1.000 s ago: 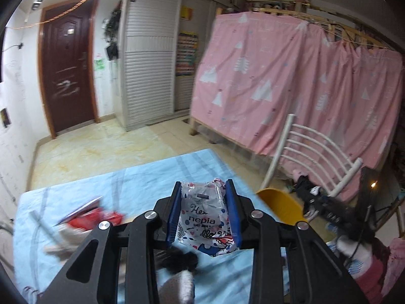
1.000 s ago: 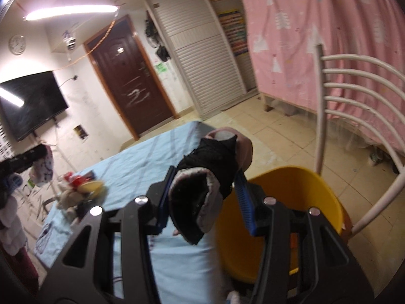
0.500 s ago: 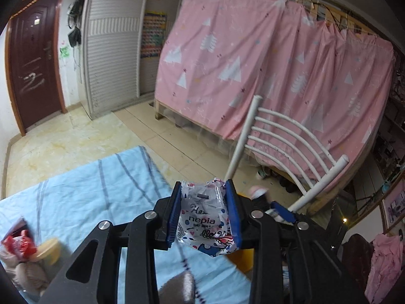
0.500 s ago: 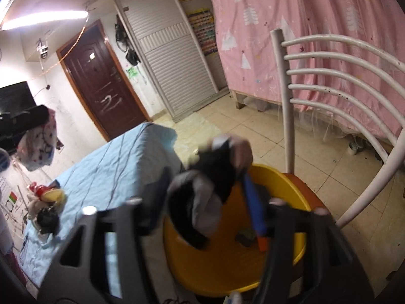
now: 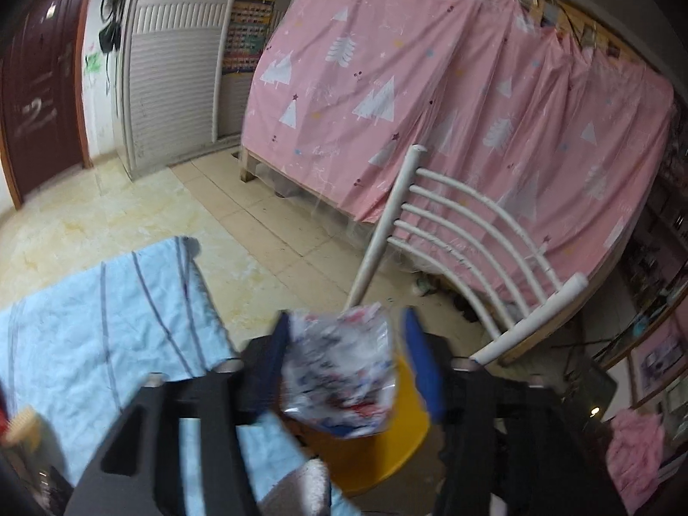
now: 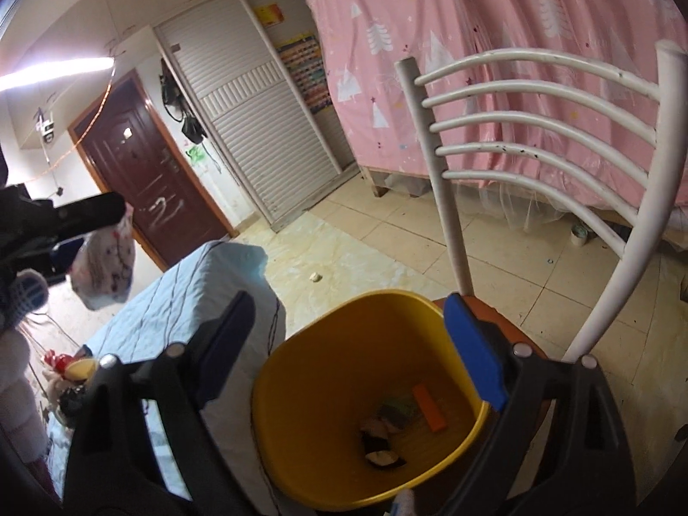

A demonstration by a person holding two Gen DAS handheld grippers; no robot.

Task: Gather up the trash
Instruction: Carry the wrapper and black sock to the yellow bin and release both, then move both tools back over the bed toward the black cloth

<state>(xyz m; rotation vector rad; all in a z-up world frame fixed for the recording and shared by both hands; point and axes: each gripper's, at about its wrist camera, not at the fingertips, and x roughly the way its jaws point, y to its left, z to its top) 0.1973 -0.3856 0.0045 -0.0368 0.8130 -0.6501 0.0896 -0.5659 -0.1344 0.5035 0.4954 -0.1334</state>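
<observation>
While the right gripper (image 6: pixel 344 348) gaped wide over the yellow bin (image 6: pixel 301 387), the left gripper (image 5: pixel 348 365), loosely pinching the tissue packet (image 5: pixel 339 370), needed centring above it before letting go.

Worktop (image 6: pixel 185 305): covered by a light blue cloth (image 5: pixel 107 322) with dark stripes, creased. A small heap of trash (image 6: pixel 69 370), red and yellow pieces among it, lay at its far end. Chair (image 6: pixel 486 309): white railed back, reddish seat, stood just beside the worktop and carried a yellow bin (image 6: pixel 344 327). Tiled floor (image 6: pixel 494 258): one small pale scrap (image 6: pixel 316 277).
</observation>
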